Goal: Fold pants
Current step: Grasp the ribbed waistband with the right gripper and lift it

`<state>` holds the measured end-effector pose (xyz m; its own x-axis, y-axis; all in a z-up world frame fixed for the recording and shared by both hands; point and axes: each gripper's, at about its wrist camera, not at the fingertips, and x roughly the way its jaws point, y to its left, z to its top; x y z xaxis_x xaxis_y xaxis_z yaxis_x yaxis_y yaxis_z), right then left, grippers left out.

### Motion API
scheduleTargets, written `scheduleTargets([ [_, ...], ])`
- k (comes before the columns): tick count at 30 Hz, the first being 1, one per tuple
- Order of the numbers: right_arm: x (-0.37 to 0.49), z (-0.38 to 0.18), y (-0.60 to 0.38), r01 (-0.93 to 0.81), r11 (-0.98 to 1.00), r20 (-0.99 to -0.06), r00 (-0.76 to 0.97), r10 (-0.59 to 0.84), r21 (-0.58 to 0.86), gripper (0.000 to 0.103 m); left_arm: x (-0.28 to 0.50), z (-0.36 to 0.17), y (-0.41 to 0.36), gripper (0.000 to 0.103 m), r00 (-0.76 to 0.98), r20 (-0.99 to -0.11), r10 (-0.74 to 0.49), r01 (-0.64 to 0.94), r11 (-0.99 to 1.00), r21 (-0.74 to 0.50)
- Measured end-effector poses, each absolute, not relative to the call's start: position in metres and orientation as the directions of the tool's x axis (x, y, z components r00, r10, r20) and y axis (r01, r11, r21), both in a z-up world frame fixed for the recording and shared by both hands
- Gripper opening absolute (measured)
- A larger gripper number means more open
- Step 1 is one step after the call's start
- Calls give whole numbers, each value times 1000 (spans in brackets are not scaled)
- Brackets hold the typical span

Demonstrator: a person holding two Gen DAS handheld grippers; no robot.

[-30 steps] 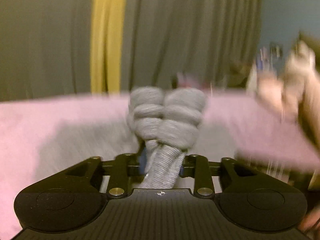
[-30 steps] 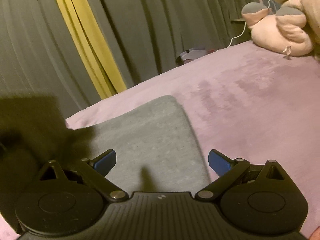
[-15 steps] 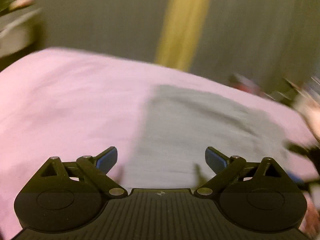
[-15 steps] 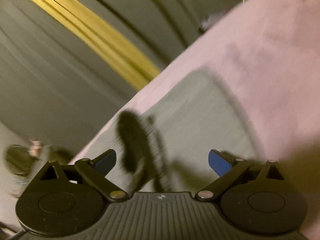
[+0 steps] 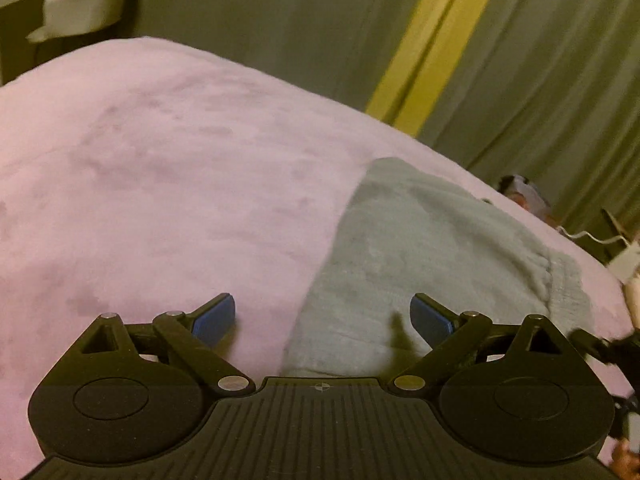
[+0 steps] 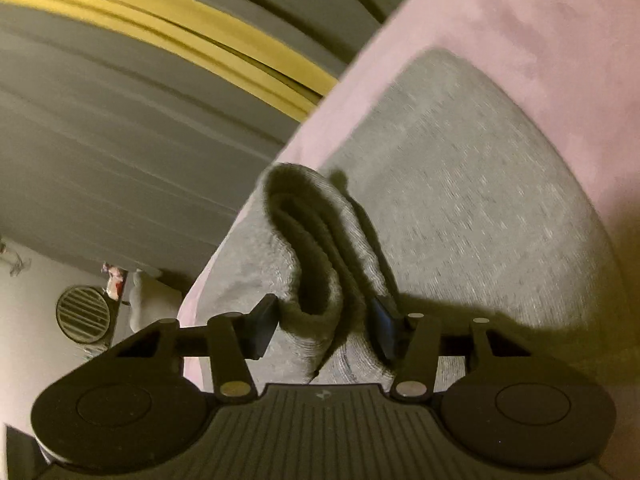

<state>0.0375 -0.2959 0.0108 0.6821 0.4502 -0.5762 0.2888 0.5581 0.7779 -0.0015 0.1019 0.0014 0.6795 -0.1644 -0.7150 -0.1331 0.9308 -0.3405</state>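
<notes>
Grey pants [image 5: 420,248] lie flat on a pink bed cover [image 5: 160,152], their ribbed edge to the right. My left gripper [image 5: 322,316] is open and empty, just above the near left edge of the pants. In the right wrist view, my right gripper [image 6: 324,320] is shut on a bunched ribbed fold of the grey pants [image 6: 316,248] and lifts it above the flat part [image 6: 480,184].
Dark green curtains with a yellow stripe [image 5: 432,44] hang behind the bed. A white chair [image 5: 84,0] stands at the far left. Cables and small items [image 5: 592,232] lie by the bed's right edge. A round vent [image 6: 82,314] shows on a wall.
My left gripper let go of the bunched grey fold and opened, swinging left over the bed. My right gripper tilted and closed on a fold of the pants.
</notes>
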Motion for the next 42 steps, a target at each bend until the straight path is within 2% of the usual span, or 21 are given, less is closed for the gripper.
scheduleTargets([
  [2,43,10,-296,272,555,-571,662,486,787,62,-3,0,104,98,664,-719,-206,-115,922,-370],
  [4,49,13,-295,265,571,-585,640,498,777,65,1,-6,105,98,643,-720,-262,-108,899,-424],
  [6,50,22,-296,279,613,-622,633,461,739,69,5,-11,112,98,632,-716,-298,-128,871,-475],
  [8,49,28,-300,280,662,-651,636,415,695,80,4,-15,121,98,628,-709,-322,-162,836,-524],
  [10,47,24,-308,288,669,-665,622,413,685,85,7,-23,126,98,616,-708,-345,-197,803,-563],
  [14,51,13,-313,287,621,-636,617,462,729,87,13,-36,131,98,589,-719,-369,-248,765,-595],
  [16,61,12,-302,271,644,-649,599,469,715,92,15,-37,130,98,582,-725,-369,-247,769,-590],
  [22,95,6,-280,205,658,-646,533,546,725,92,14,-36,124,98,586,-728,-354,-219,796,-564],
  [24,100,7,-277,179,670,-645,529,552,721,85,14,-36,124,98,585,-731,-352,-226,795,-563],
  [25,100,9,-278,177,674,-648,525,551,717,64,14,-36,124,98,584,-731,-353,-229,792,-566],
  [26,100,10,-280,178,665,-642,523,560,725,48,14,-36,125,98,584,-729,-356,-232,788,-571],
  [28,97,9,-285,161,635,-608,534,588,756,48,14,-37,125,98,585,-727,-359,-235,783,-576],
  [30,94,5,-286,154,624,-594,540,596,766,52,15,-39,124,98,586,-728,-356,-237,784,-574],
  [32,95,-3,-282,170,591,-574,548,609,789,72,17,-40,123,98,587,-727,-356,-231,787,-572],
  [34,95,-4,-276,149,574,-547,561,621,805,86,18,-41,120,98,583,-732,-352,-227,795,-563],
  [36,99,3,-264,139,631,-587,556,588,764,81,18,-41,120,98,585,-732,-350,-224,798,-560],
  [38,104,8,-250,126,707,-645,544,537,695,41,17,-41,121,98,587,-730,-350,-232,791,-566],
  [42,101,38,-238,60,730,-619,581,529,681,38,14,-41,126,98,601,-716,-354,-254,766,-591],
])
